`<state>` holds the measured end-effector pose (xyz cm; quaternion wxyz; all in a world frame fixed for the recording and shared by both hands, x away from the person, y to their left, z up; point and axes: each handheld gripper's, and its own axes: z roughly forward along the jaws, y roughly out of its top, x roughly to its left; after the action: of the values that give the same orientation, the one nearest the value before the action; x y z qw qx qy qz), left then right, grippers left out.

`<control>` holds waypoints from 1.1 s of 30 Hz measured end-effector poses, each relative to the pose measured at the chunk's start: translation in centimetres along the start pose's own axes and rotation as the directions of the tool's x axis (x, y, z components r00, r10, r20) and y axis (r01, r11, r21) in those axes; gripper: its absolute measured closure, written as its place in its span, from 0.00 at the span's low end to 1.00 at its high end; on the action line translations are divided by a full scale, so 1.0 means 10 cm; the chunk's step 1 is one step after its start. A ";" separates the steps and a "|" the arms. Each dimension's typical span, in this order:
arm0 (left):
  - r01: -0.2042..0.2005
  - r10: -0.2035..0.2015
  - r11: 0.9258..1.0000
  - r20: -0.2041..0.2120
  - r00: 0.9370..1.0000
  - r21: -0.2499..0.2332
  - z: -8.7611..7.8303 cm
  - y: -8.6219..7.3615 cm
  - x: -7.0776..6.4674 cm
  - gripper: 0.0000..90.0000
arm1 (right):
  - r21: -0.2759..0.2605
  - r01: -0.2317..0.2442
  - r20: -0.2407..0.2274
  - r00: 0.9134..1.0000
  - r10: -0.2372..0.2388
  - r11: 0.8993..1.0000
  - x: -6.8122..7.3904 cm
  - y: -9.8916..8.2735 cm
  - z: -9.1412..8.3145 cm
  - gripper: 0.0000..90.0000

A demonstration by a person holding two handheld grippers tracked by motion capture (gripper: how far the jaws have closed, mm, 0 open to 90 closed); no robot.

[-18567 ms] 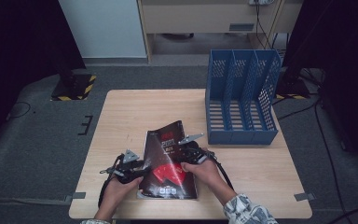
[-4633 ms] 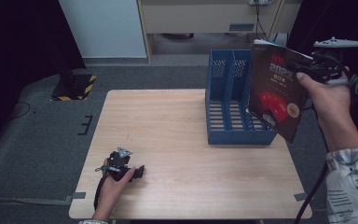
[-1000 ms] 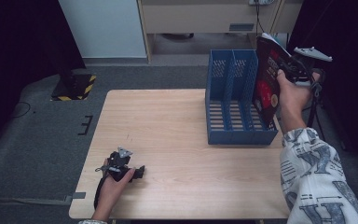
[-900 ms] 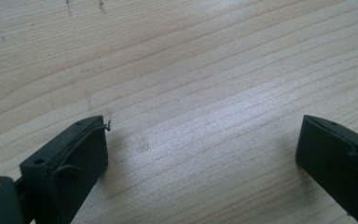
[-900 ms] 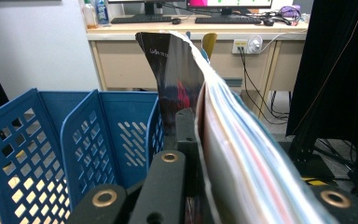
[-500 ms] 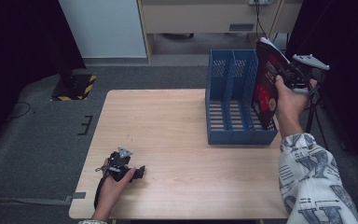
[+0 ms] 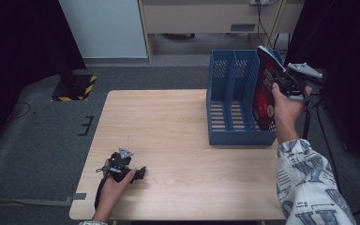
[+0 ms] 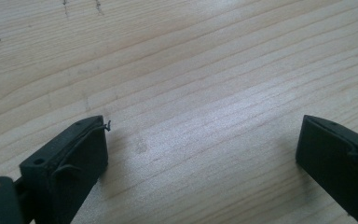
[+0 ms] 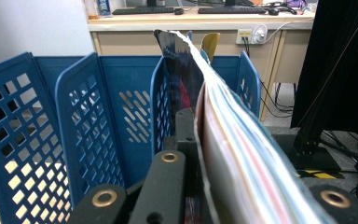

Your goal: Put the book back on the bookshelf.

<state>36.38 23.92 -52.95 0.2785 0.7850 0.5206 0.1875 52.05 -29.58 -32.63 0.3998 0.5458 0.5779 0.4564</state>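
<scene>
The left gripper (image 7: 139, 172) rests on the table (image 7: 183, 140) at its near edge, jaws spread, nothing between them. Farther back, the right gripper (image 7: 281, 83) clamps the magazine (image 7: 264, 96) upright, partly inside the blue file rack's (image 7: 229, 101) rightmost compartment.

Ahead of the left gripper (image 7: 140, 172), between its spread fingers (image 8: 70, 163) and on toward the far edge, the table (image 7: 168, 126) lies bare wood, so a hand could sweep across freely. The one obstacle stands at the far right: the blue file rack (image 7: 229, 101), its perforated dividers (image 9: 81, 121) rising just left of the right gripper (image 7: 281, 86). The magazine (image 7: 265, 91) clamped in those fingers stands upright in the rightmost slot, taking up that gap. The two slots to its left are open from above.
</scene>
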 end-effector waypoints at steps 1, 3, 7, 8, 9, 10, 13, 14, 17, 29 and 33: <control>-0.004 0.004 1.000 0.000 1.000 0.004 0.00 0.00 0.00 0.02 | 0.002 0.001 -0.002 1.000 -0.001 1.000 0.00 -0.02 0.00 0.97; -0.005 0.005 1.000 0.001 1.000 0.004 0.00 0.00 0.00 0.02 | 0.005 0.002 -0.002 1.000 -0.002 1.000 0.01 -0.07 0.01 0.97; -0.006 0.006 1.000 0.001 1.000 0.004 0.00 0.00 0.00 0.02 | 0.010 0.004 -0.005 1.000 -0.003 1.000 0.01 -0.12 0.02 0.97; -0.006 0.006 1.000 0.001 1.000 0.004 0.00 0.00 0.00 0.02 | 0.009 0.002 -0.004 1.000 -0.002 1.000 0.01 -0.12 0.02 0.97; -0.006 0.006 1.000 0.002 1.000 0.004 0.00 0.00 0.00 0.02 | 0.012 -0.001 -0.006 1.000 0.001 1.000 0.01 -0.13 0.02 0.97; -0.007 0.007 1.000 0.002 1.000 0.004 0.00 0.00 0.00 0.02 | 0.011 0.004 -0.007 1.000 -0.004 1.000 0.01 -0.14 0.02 0.97; -0.007 0.007 1.000 0.002 1.000 0.004 0.00 0.00 0.00 0.02 | 0.012 0.006 -0.009 1.000 -0.006 1.000 0.02 -0.15 0.02 0.97; -0.007 0.007 1.000 0.002 1.000 0.004 0.00 0.00 0.00 0.02 | 0.012 0.010 -0.008 1.000 -0.010 1.000 0.02 -0.15 0.02 0.97; -0.007 0.007 1.000 0.002 1.000 0.005 0.00 0.00 0.00 0.02 | 0.016 0.011 -0.010 1.000 -0.011 1.000 0.03 -0.17 0.03 0.97; -0.011 0.011 1.000 0.005 1.000 0.007 0.00 0.01 -0.01 0.02 | 0.038 0.033 -0.024 0.999 -0.032 0.999 0.04 -0.20 -0.02 0.96; -0.012 0.012 1.000 0.006 1.000 0.007 0.00 0.01 -0.01 0.02 | 0.046 0.026 -0.025 0.999 -0.025 0.999 0.02 -0.22 -0.06 0.96</control>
<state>36.38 23.77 -52.91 0.2762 0.7896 0.5157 0.1851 50.82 -29.38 -34.58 0.3858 0.5420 0.6002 0.4440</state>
